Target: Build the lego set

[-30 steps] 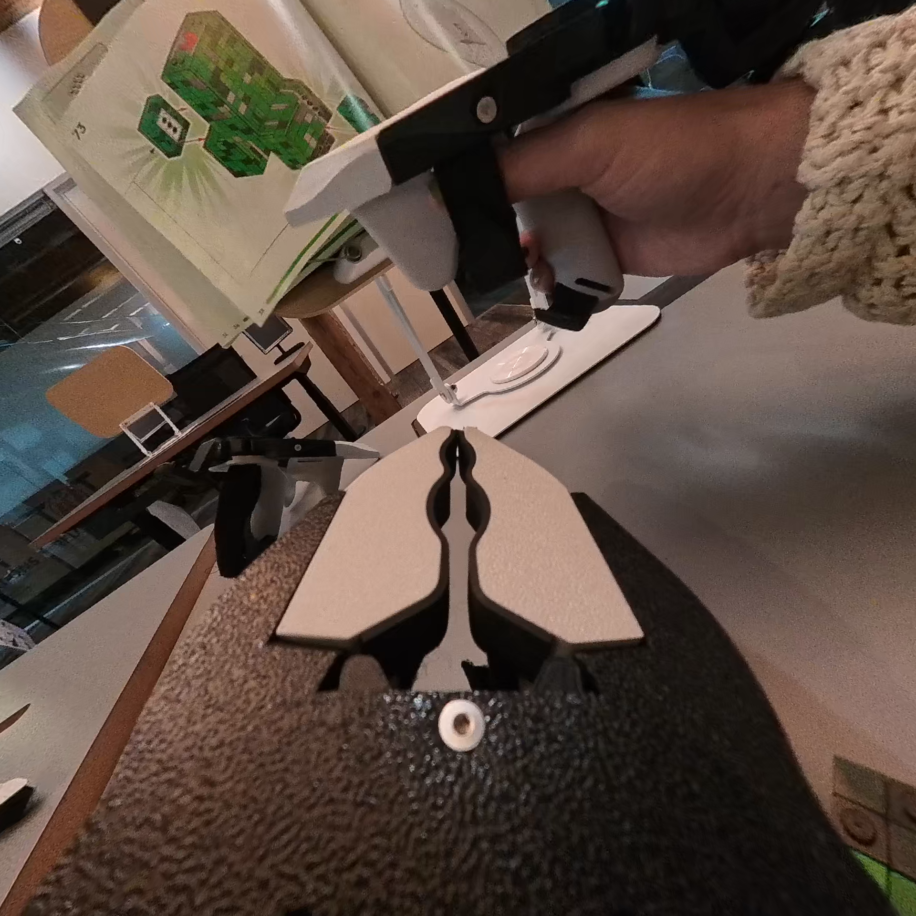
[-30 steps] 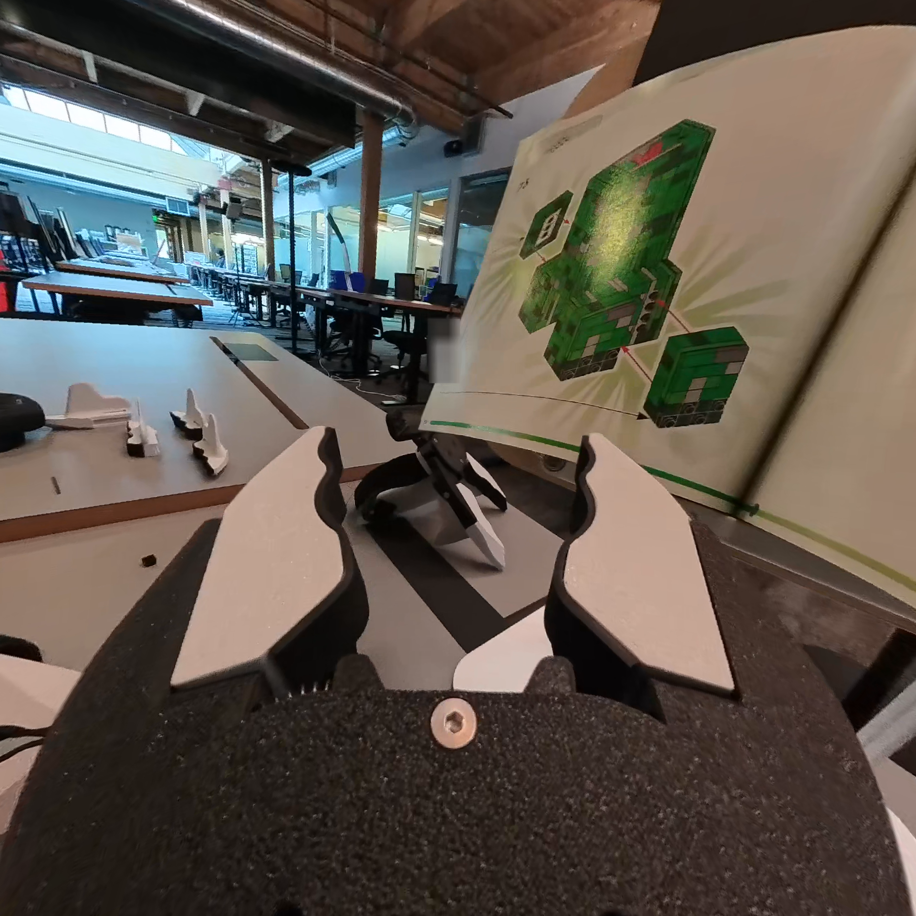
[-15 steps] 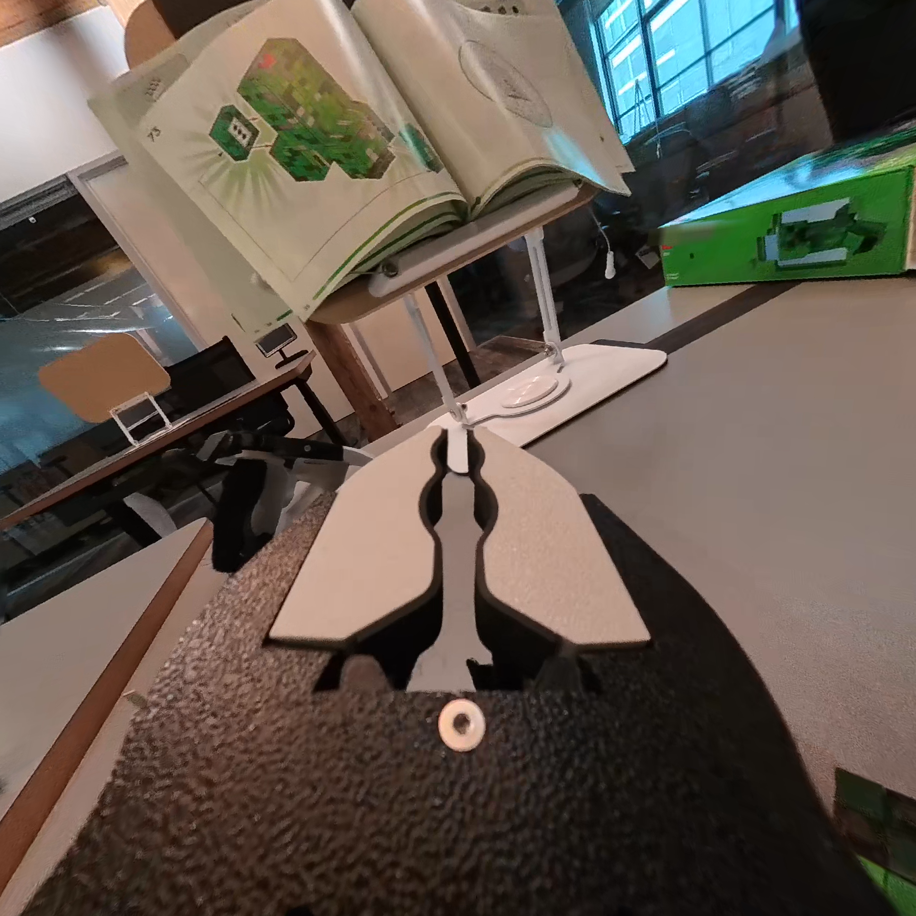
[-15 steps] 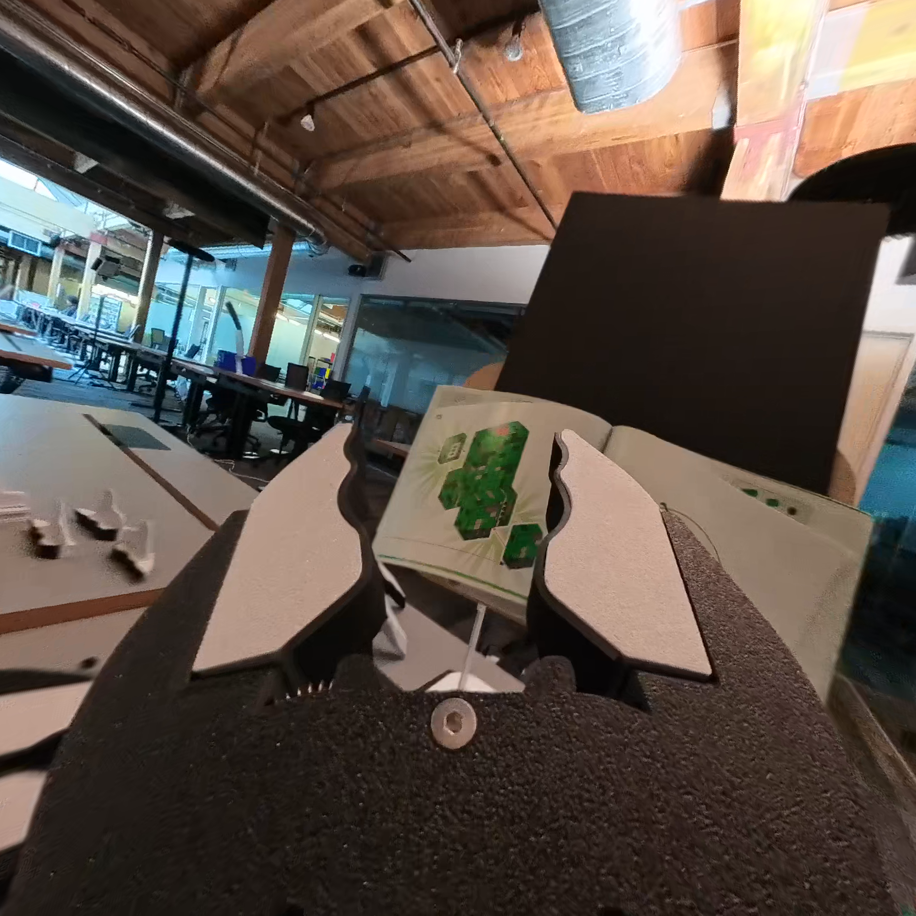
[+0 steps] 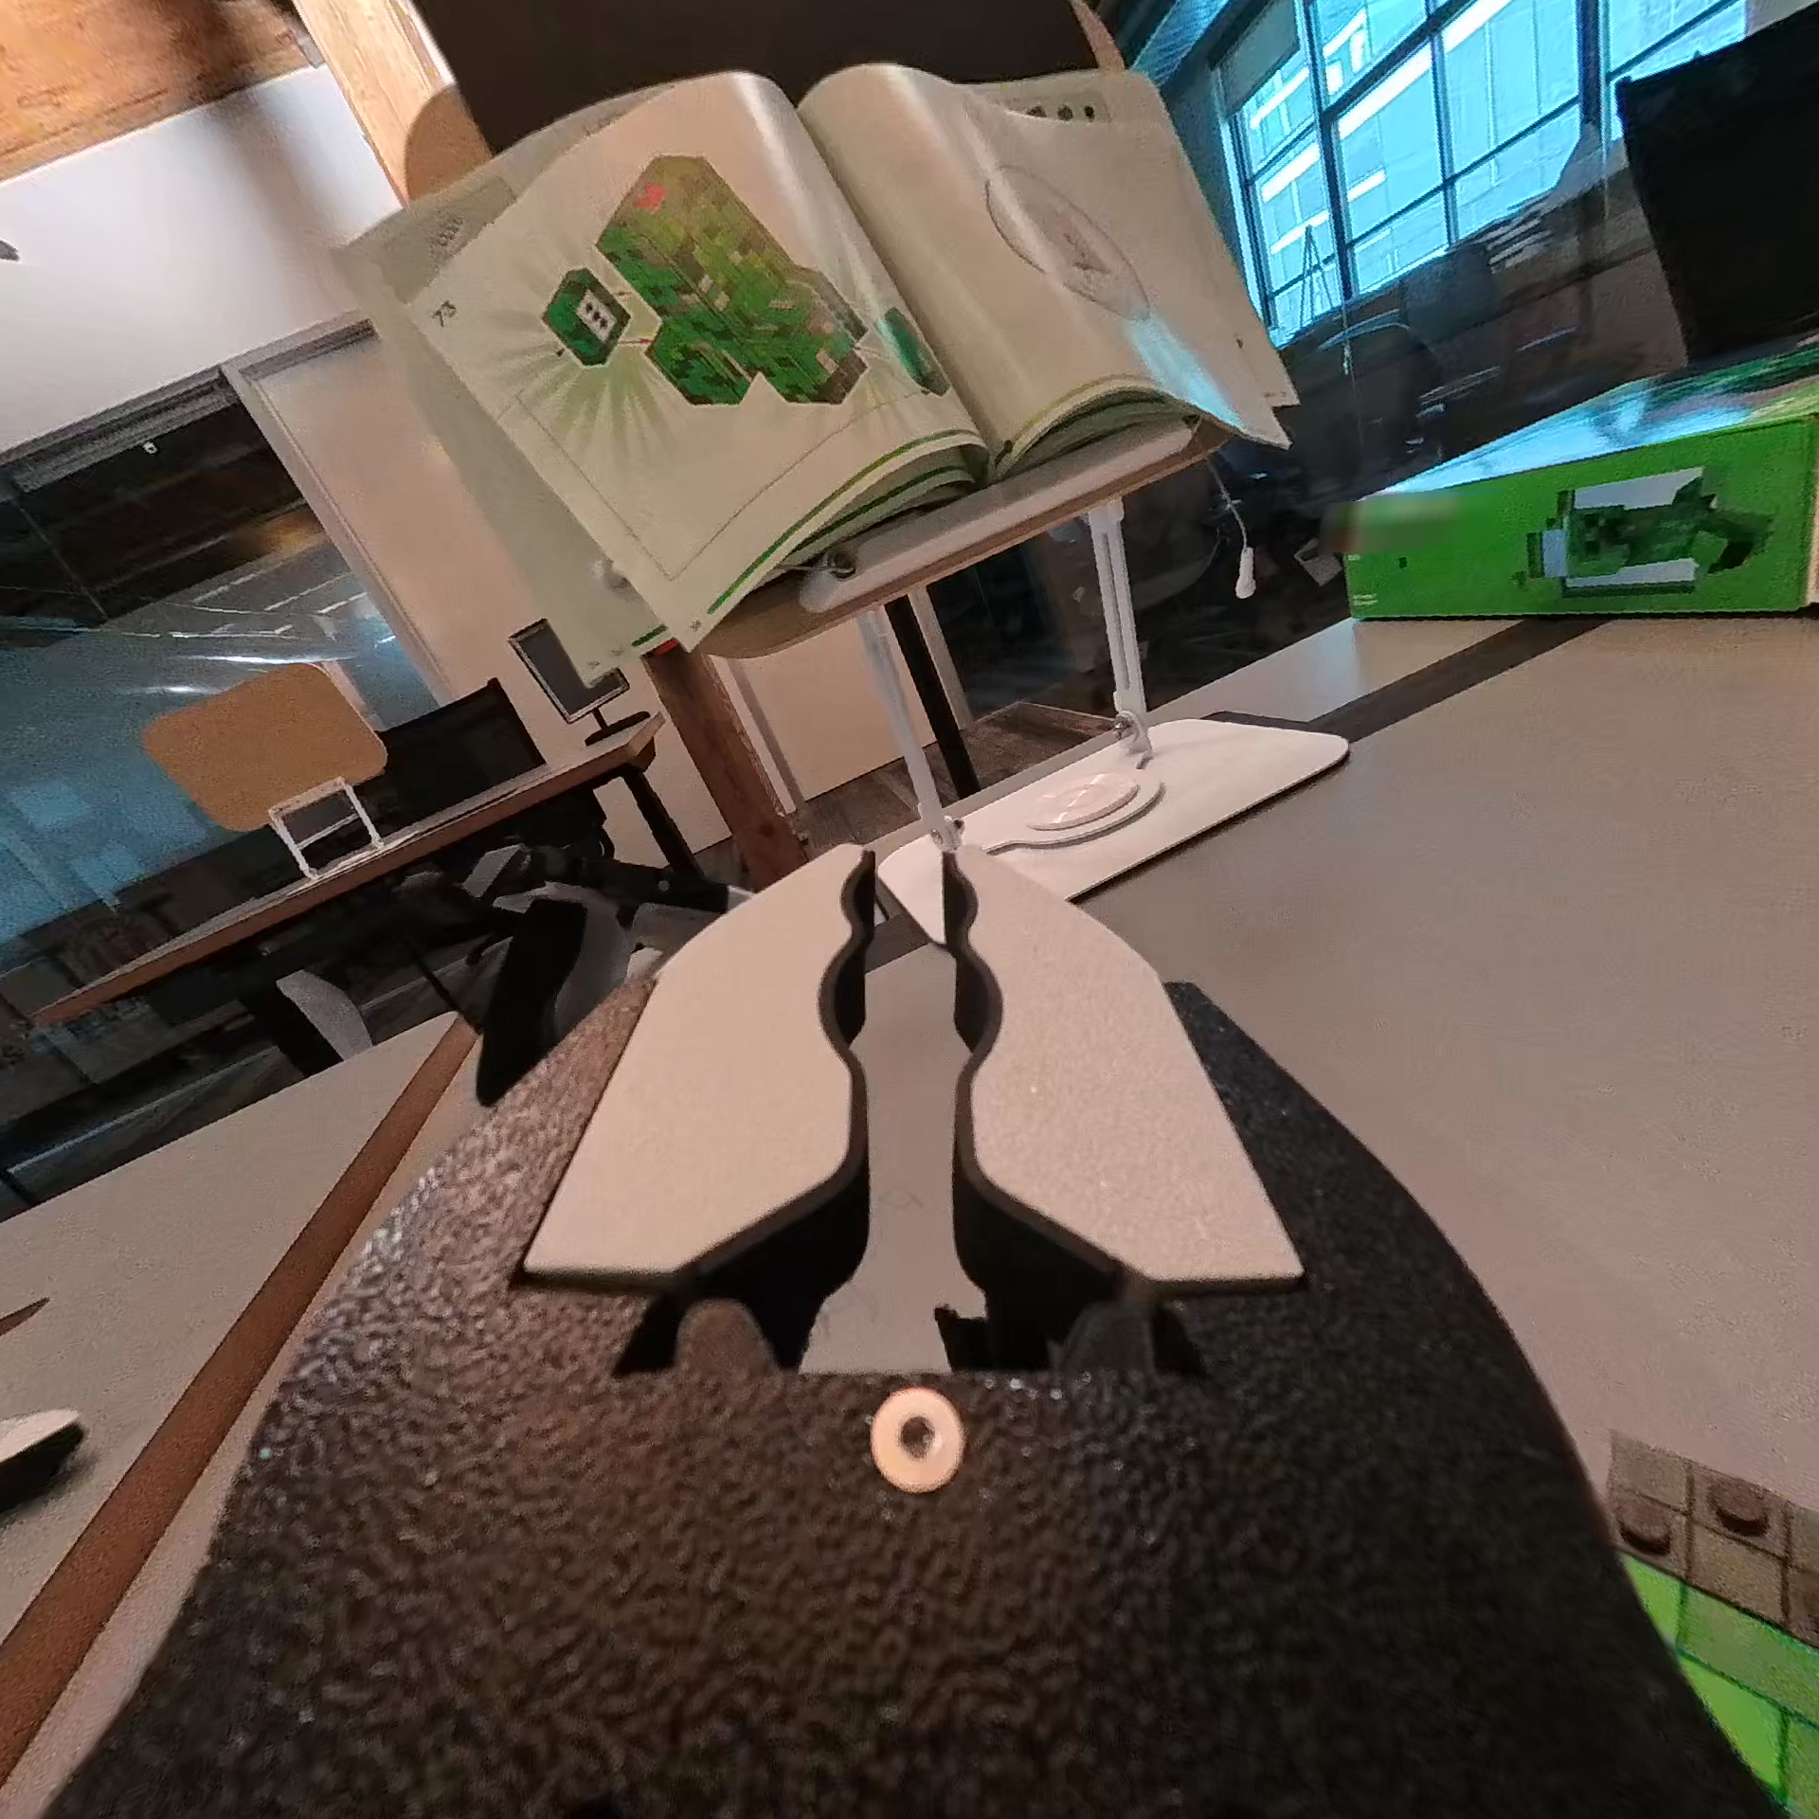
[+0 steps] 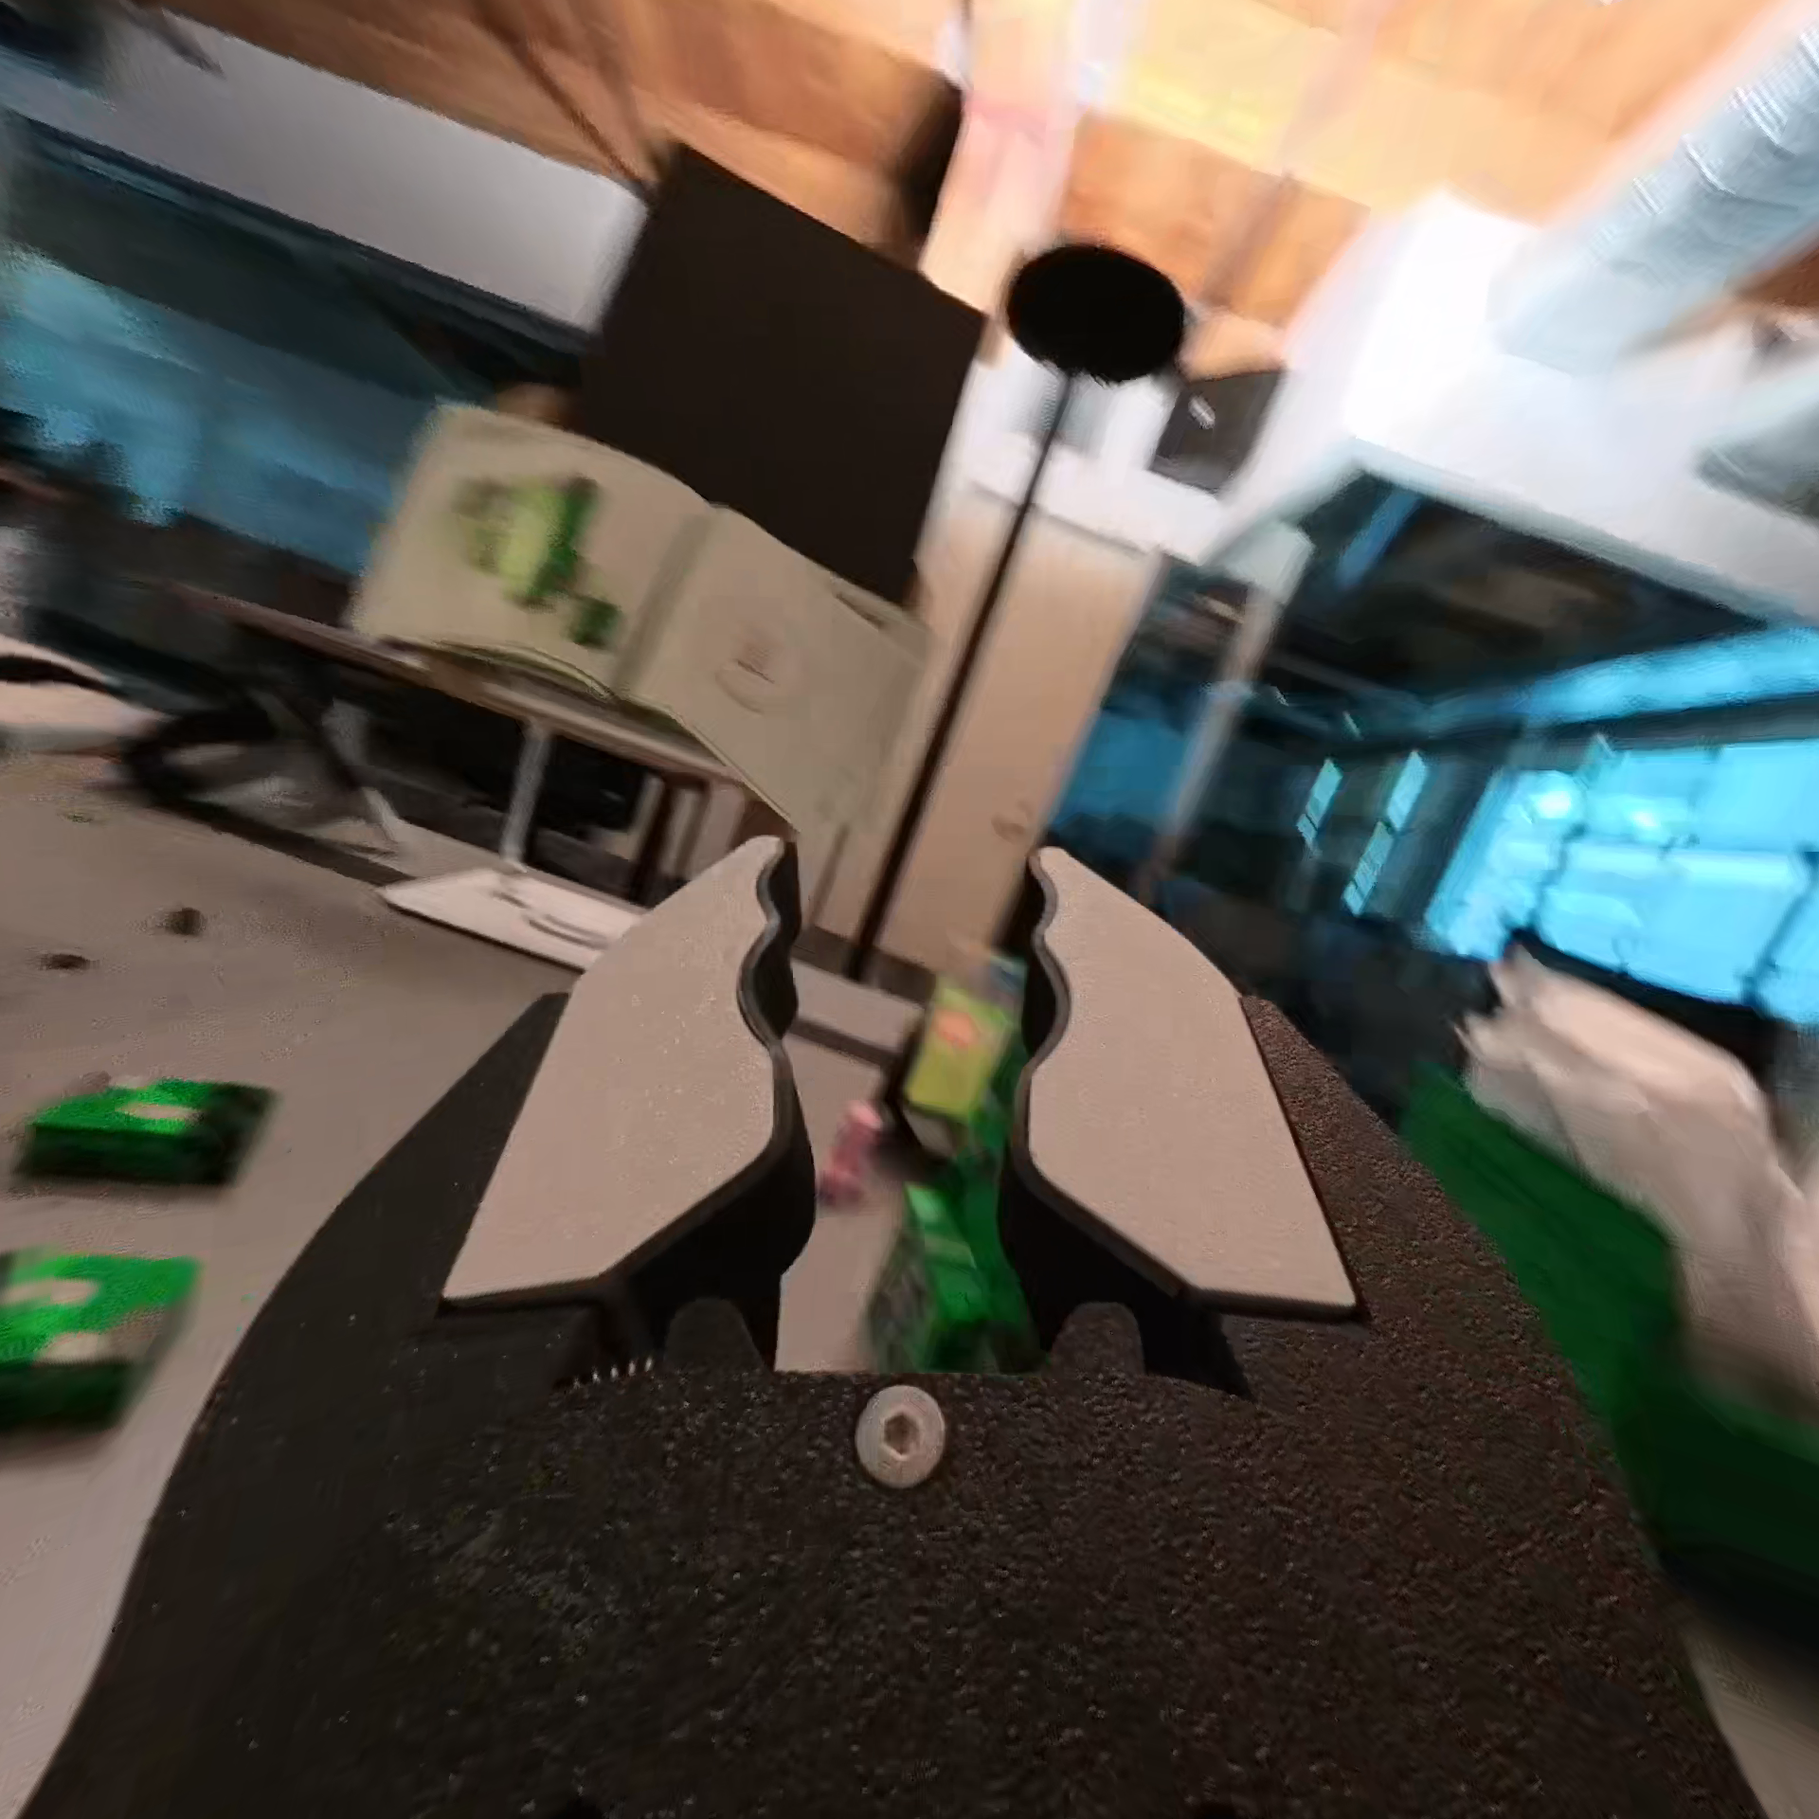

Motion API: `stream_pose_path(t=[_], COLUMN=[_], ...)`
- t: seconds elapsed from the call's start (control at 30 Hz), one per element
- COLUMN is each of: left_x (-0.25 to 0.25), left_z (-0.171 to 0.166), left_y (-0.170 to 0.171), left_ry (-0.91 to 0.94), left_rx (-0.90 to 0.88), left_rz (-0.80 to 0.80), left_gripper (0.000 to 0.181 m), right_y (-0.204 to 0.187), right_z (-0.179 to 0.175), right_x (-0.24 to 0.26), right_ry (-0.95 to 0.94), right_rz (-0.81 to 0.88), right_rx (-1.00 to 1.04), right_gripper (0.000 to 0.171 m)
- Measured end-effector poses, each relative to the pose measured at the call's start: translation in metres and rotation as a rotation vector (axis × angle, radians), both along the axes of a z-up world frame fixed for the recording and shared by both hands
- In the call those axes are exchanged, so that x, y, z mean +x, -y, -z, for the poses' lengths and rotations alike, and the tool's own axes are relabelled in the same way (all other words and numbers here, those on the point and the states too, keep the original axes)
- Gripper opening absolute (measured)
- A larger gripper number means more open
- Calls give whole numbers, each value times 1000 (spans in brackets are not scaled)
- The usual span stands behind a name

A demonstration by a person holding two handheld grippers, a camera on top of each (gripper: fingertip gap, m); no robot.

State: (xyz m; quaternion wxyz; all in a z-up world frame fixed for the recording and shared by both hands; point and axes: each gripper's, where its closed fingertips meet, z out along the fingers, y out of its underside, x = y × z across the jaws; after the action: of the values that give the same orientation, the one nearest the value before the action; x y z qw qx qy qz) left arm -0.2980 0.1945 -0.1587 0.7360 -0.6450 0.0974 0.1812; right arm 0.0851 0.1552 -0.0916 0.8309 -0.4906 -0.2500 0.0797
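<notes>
My left gripper (image 5: 908, 866) is slightly open and empty, low over the grey table (image 5: 1476, 984). It points at the open instruction book (image 5: 787, 325) on its white stand (image 5: 1132, 787). A green and grey lego build (image 5: 1732, 1614) shows at the lower right corner. My right gripper (image 6: 910, 871) is open and empty, and its view is blurred. Two green lego blocks (image 6: 148, 1132) lie at its left. Another green lego piece (image 6: 935, 1270) shows between its fingers, farther off. The book (image 6: 591, 581) stands at the upper left.
A green lego box (image 5: 1595, 522) lies at the table's far right. A spare gripper (image 5: 571, 945) rests left of the book stand. A black floor lamp (image 6: 984, 630) stands behind the table. A brown seam (image 5: 246, 1280) runs along the table's left.
The right gripper has swung away from the book, to the right and down toward the lego pieces. The left gripper's fingers have opened a little. The hand has left the left wrist view.
</notes>
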Motion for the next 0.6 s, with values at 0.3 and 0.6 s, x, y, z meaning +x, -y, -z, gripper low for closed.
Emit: stream_pose_path(t=[0.3, 0.6], left_x=[9, 20], left_z=[2, 3], left_y=[17, 33], left_ry=[6, -4], left_rx=[-10, -18], left_rz=[15, 41], left_gripper=[11, 11], right_y=[-72, -105], right_z=[90, 91], right_x=[58, 43], right_ry=[10, 55], right_rz=[75, 22], right_rx=[-560, -627], right_gripper=[77, 64])
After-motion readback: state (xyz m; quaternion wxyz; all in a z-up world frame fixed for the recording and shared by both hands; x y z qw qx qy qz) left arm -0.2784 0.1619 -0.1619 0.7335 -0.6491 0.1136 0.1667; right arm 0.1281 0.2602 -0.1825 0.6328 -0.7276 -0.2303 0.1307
